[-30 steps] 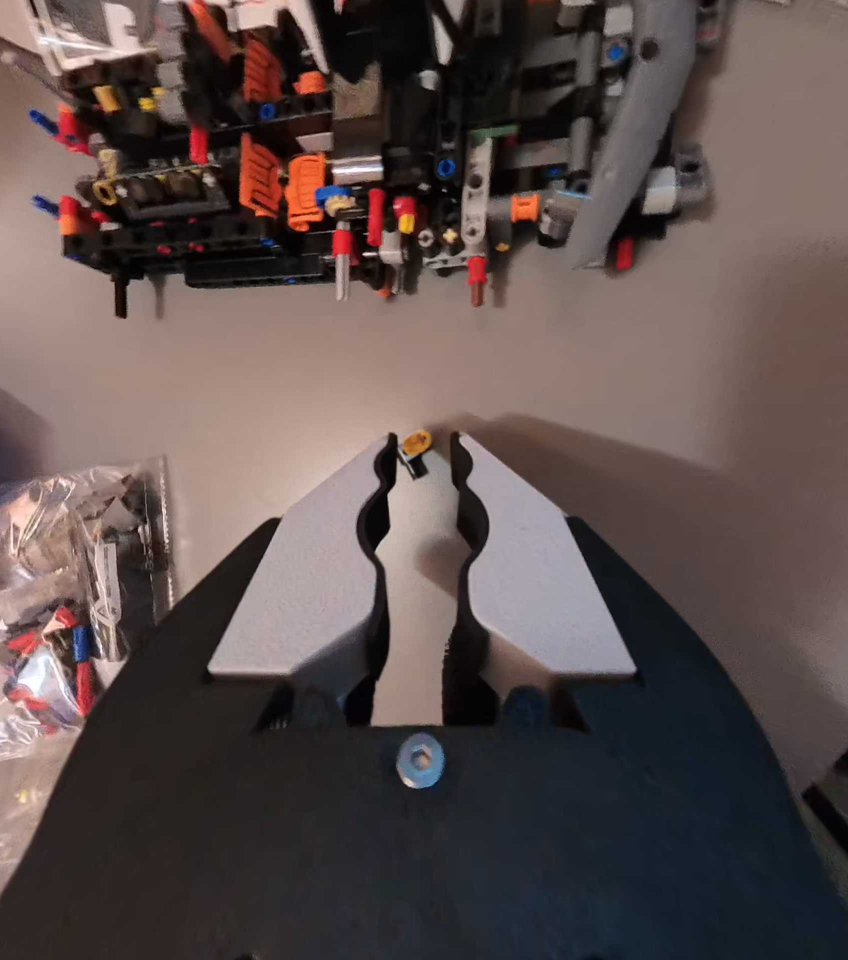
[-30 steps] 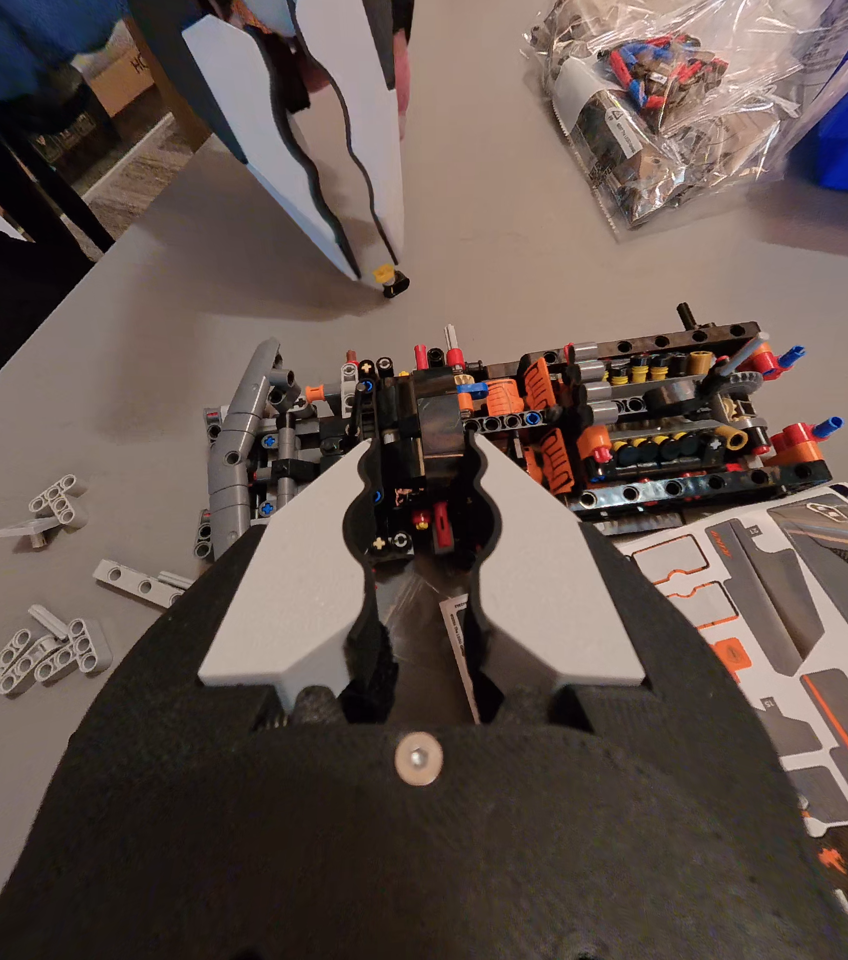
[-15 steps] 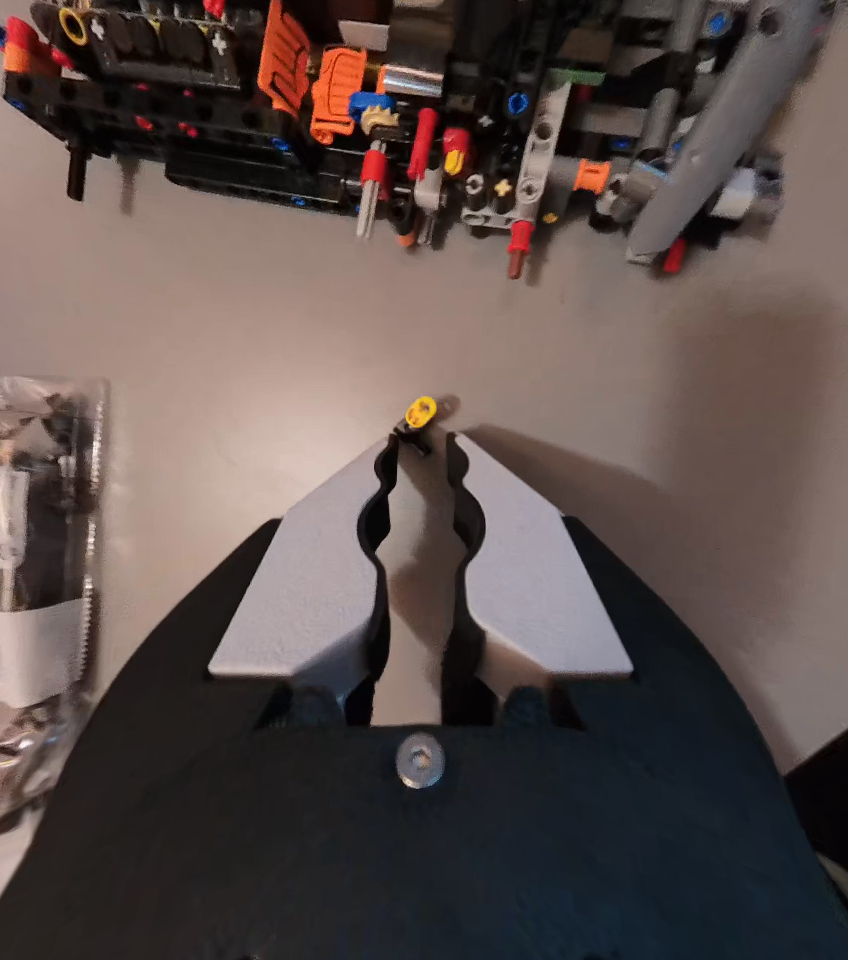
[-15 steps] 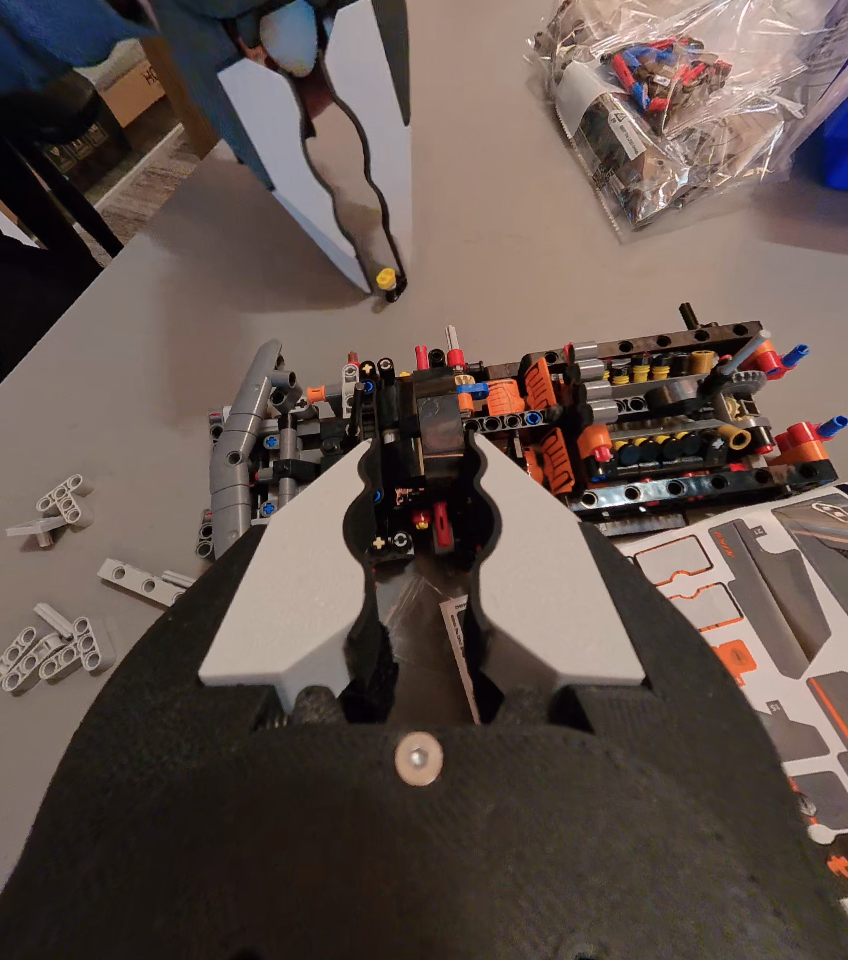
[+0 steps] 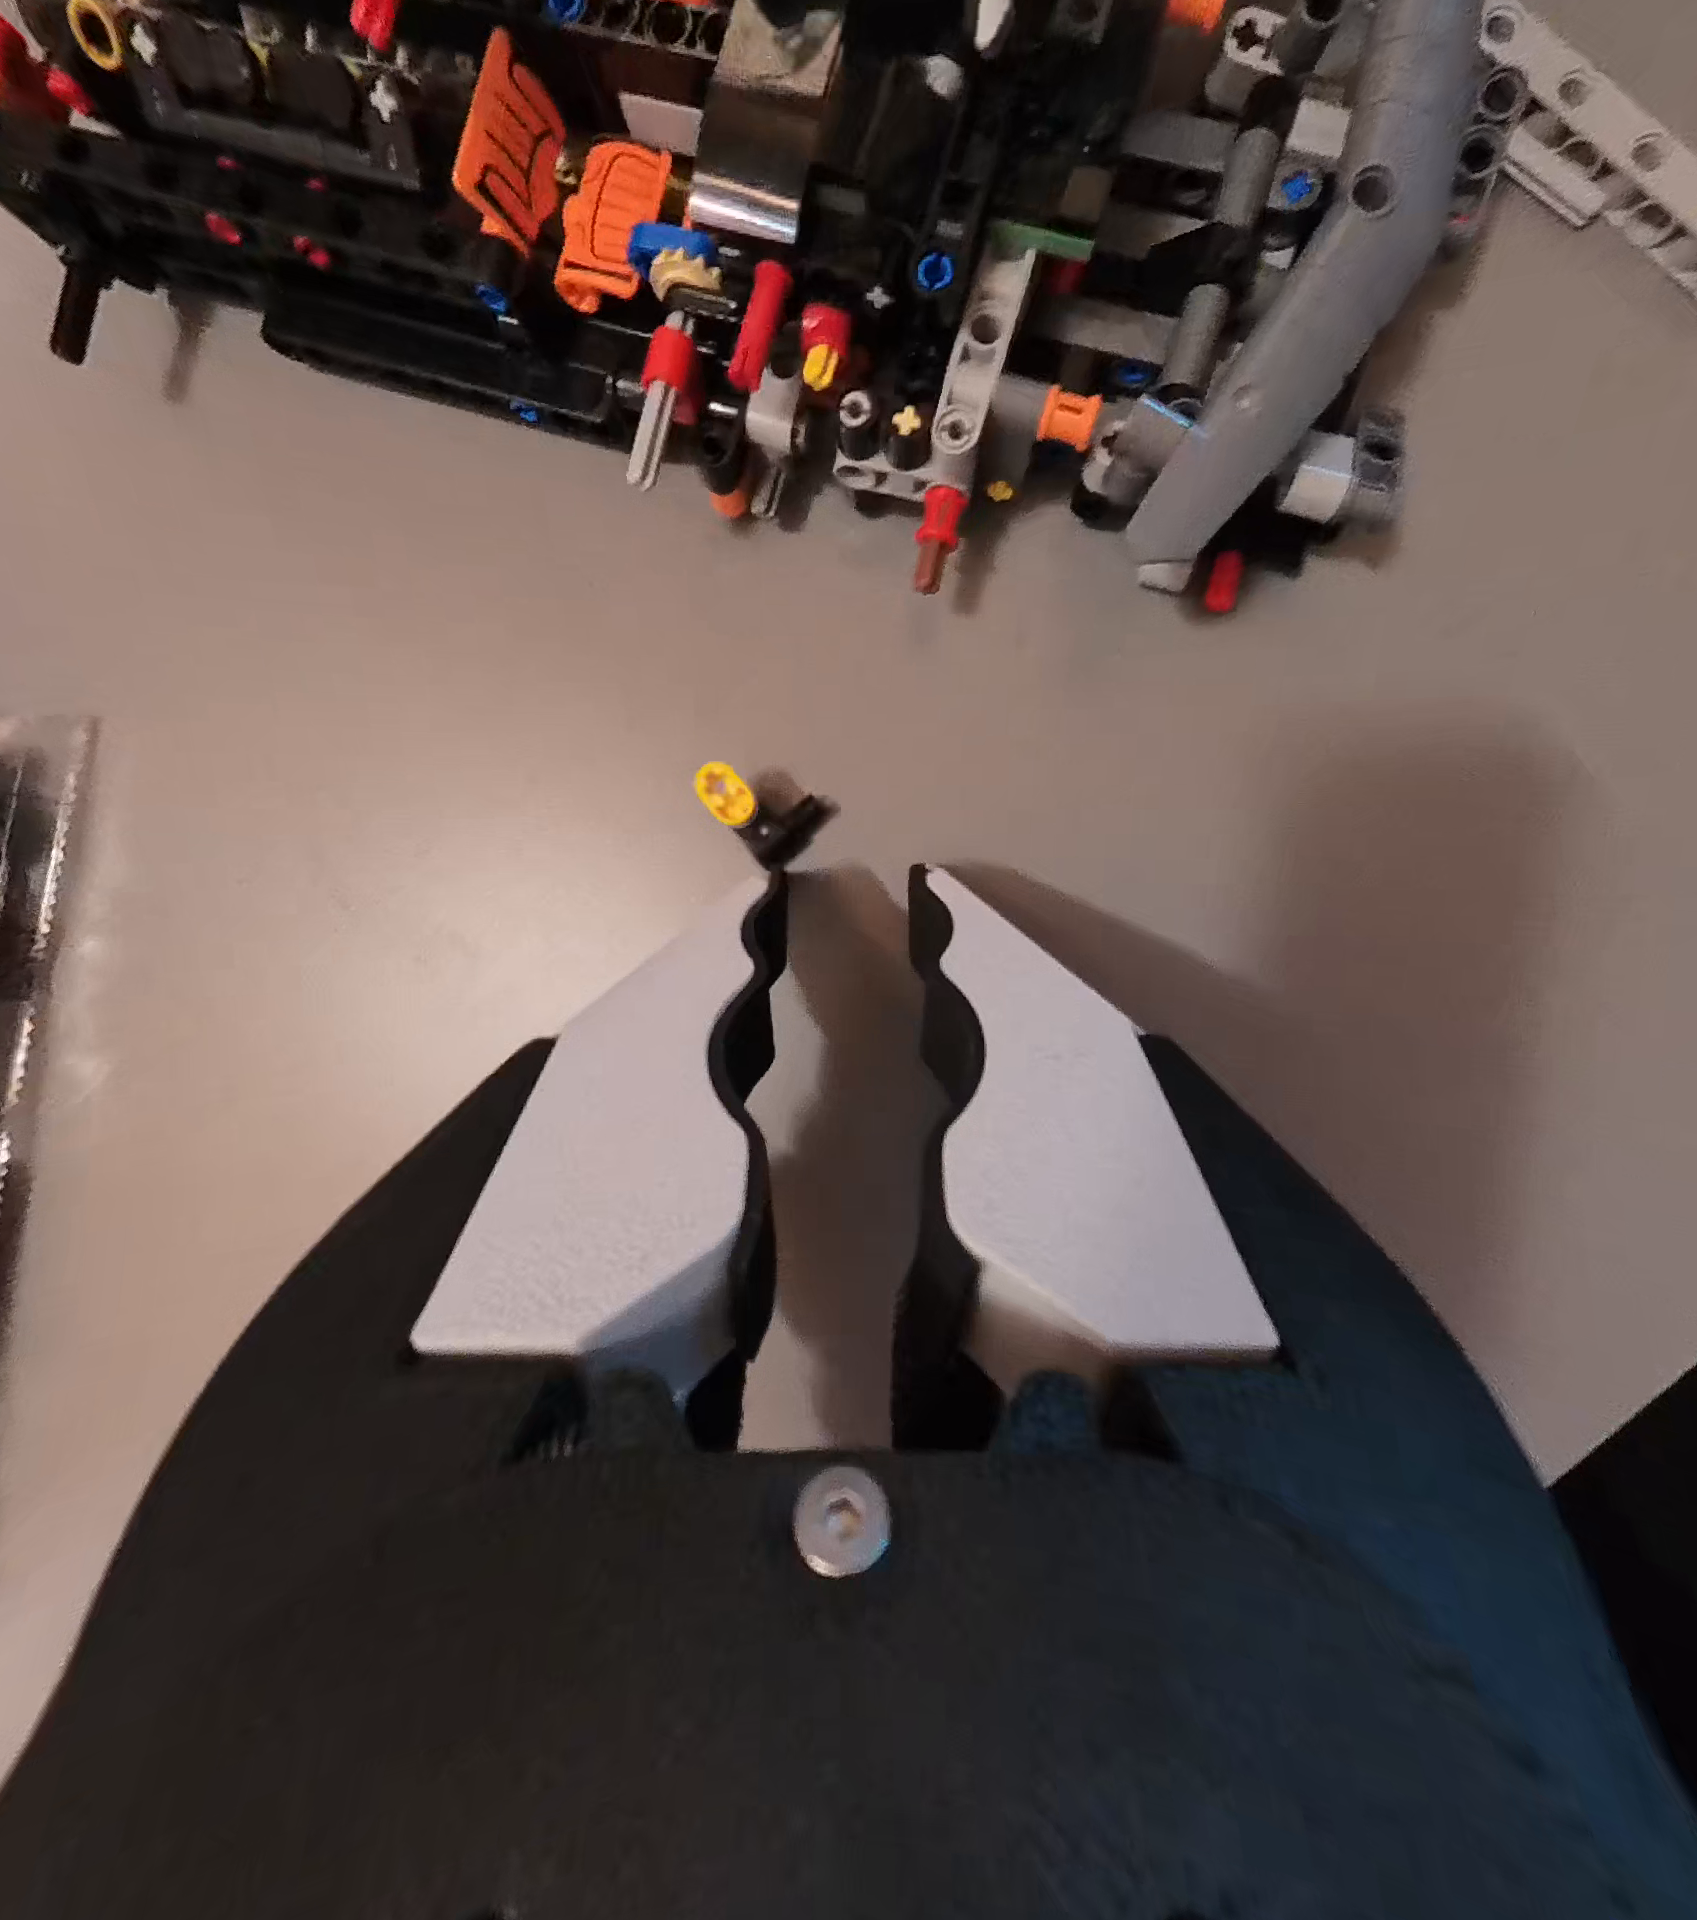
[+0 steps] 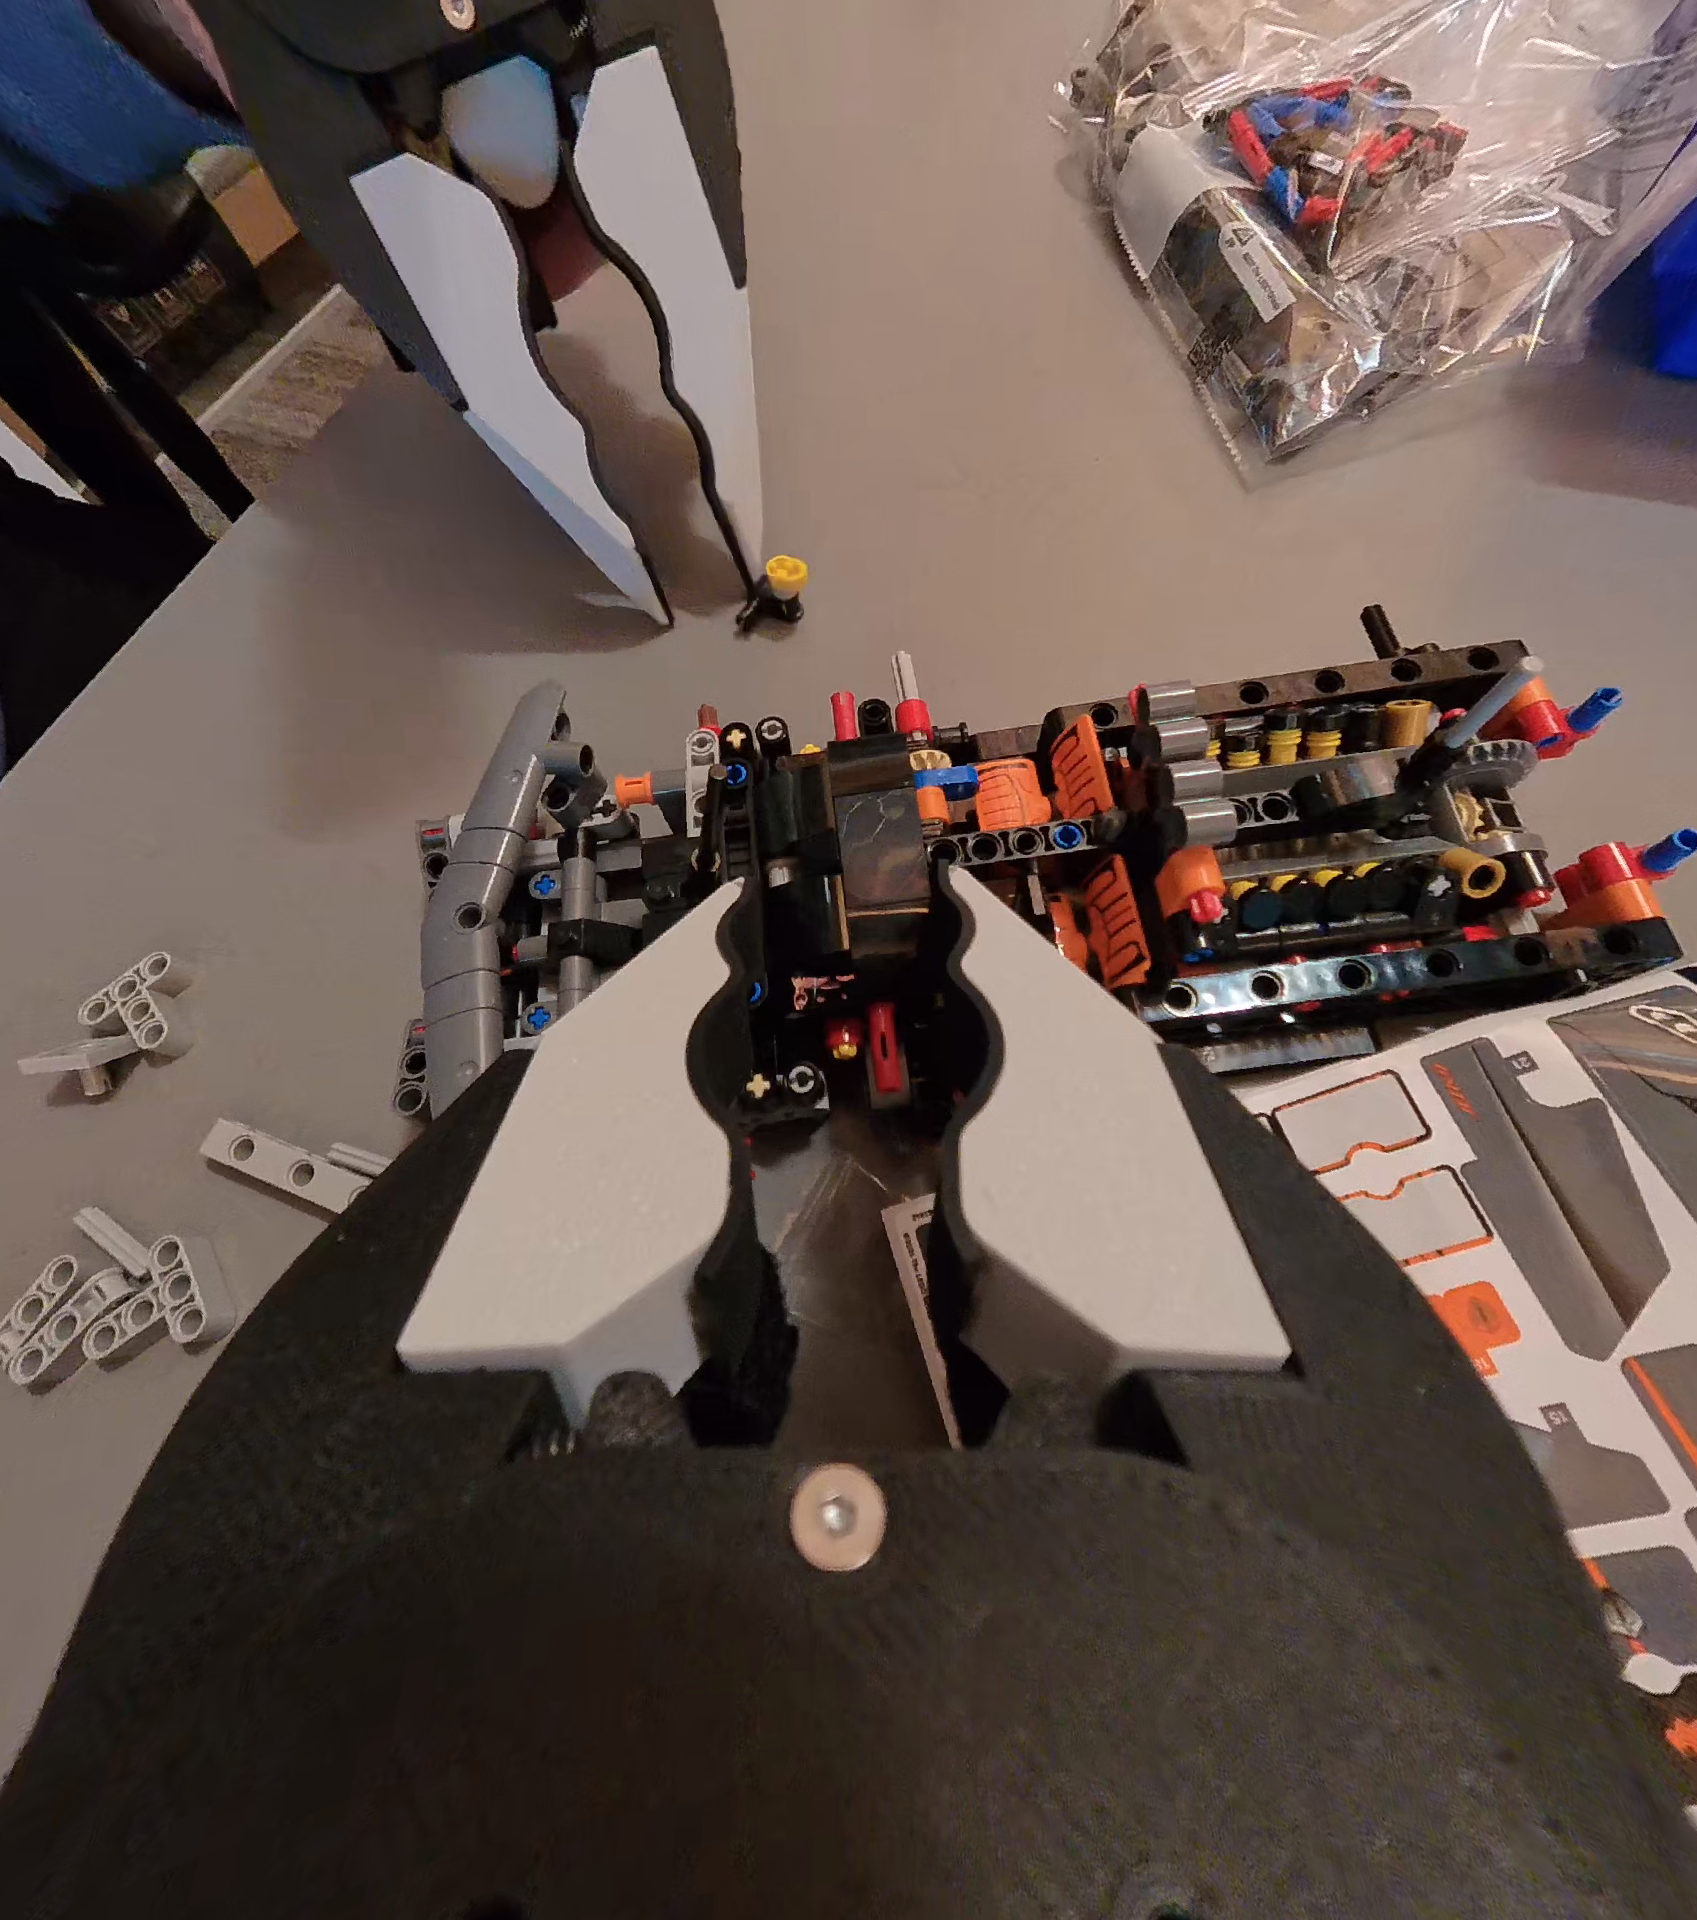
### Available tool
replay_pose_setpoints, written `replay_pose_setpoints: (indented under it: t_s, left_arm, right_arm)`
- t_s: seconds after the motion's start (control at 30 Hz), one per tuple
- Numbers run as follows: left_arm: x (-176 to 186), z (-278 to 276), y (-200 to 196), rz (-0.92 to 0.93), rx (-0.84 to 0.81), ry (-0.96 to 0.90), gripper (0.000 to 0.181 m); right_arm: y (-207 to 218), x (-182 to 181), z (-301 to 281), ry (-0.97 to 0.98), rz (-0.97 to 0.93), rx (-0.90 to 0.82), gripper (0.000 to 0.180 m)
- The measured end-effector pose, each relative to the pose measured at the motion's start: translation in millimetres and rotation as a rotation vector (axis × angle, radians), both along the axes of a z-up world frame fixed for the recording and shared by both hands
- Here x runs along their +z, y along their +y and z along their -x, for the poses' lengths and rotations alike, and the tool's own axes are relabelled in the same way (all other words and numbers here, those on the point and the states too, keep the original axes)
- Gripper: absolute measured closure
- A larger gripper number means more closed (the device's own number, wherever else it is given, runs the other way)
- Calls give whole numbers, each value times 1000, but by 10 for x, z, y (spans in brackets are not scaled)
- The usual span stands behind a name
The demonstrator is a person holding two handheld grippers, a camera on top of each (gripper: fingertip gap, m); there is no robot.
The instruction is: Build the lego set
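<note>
Yellow-black pin (image 5: 759, 809) no longer between left gripper (image 5: 842, 875) tips as a second ago; now on table (image 5: 408, 623) just past left finger, possibly touching. Pick slipped; regrasp needed. Left fingers parted, empty, pitched down at table. Right gripper (image 6: 844, 885) fingers straddle chassis (image 6: 1031, 862), apparently clamped on it.

A grey table (image 6: 1031, 499) carries the part-built lego model (image 6: 1083, 873) mid-surface, a small yellow-and-black piece (image 6: 779, 592) beside it, loose grey beams (image 6: 111, 1309), bagged parts (image 6: 1343, 229) and a sticker sheet (image 6: 1550, 1247).
</note>
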State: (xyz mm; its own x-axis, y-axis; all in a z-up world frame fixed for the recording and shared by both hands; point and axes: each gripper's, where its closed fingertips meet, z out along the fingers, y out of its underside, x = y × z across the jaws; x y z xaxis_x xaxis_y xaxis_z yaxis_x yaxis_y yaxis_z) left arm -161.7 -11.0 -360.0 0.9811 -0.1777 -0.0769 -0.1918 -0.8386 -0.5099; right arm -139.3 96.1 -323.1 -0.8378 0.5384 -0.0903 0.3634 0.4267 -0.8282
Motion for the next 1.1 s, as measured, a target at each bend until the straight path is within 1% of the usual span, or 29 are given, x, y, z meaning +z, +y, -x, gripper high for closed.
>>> replay_pose_setpoints:
  t_s: [0.07,0.27,0.33,0.4,0.53,0.63,0.73,0.97,1.1]
  left_arm:
    - [26,19,-14,-11,-2,-11,160]
    - [156,268,30,-71,64,-42,163]
    - [141,278,79,-86,90,-121,163]
    - [113,341,103,-97,157,-207,164]
    - [161,339,130,-170,247,-453,165]
    - [135,360,105,-178,288,-512,164]
    - [121,295,113,-177,283,-574,167]
    - [215,265,139,-231,285,-704,165]
    - [215,262,158,-245,296,-720,163]
  right_arm:
    - [0,0,0,0,0,0,150]
    - [-2,0,0,-1,5,0,150]
    - [-2,0,0,-2,6,0,150]
    - [-2,1,0,-2,8,0,150]
    - [-1,1,-1,-3,13,3,150]
    - [0,2,-1,-4,19,3,150]
    - [-1,3,-2,-4,21,3,150]
    - [-2,3,-4,-5,26,4,150]
    - [-3,2,-5,-7,30,5,150]
